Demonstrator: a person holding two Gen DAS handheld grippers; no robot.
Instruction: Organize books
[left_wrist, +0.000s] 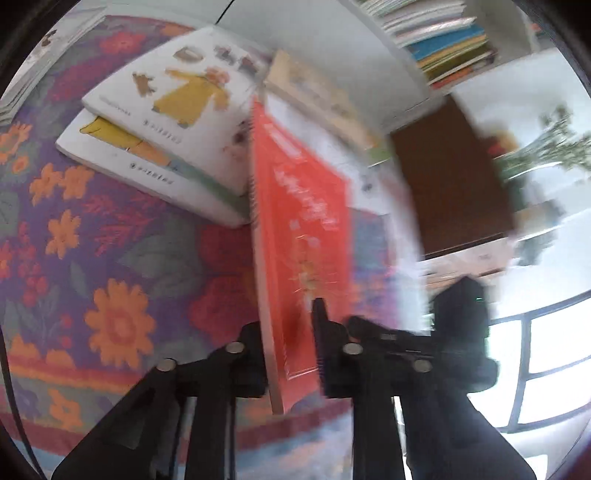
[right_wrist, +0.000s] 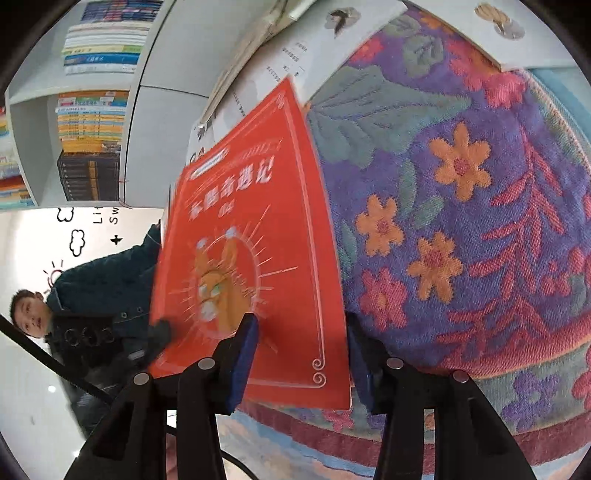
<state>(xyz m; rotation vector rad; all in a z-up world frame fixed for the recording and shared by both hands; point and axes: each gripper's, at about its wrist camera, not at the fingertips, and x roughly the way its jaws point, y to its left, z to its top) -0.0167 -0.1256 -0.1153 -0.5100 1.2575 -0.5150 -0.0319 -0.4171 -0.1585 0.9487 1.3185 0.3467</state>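
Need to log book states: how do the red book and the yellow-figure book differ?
The red book is on edge, clamped in the left hand-held gripper; the yellow-figure book lies flat, ungripped, atop another book. Red book's cover is red, yellow-figure book's white. Both are illustrated.

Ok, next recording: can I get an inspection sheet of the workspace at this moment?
Surface: purple floral woven cloth, mostly bare.
Job's things: thin red paperback book held on edge above the cloth; two white picture books stacked flat behind it.
Clutter: more white books at the cloth's far edge.
Claws: left claw shut on the red book's lower edge; right claw open, its pads either side of the same book's corner, not pressing.
Cables: thin black cable at the left view's edge.
Surroundings: white shelves with book rows; a person in a dark jacket; bright window.
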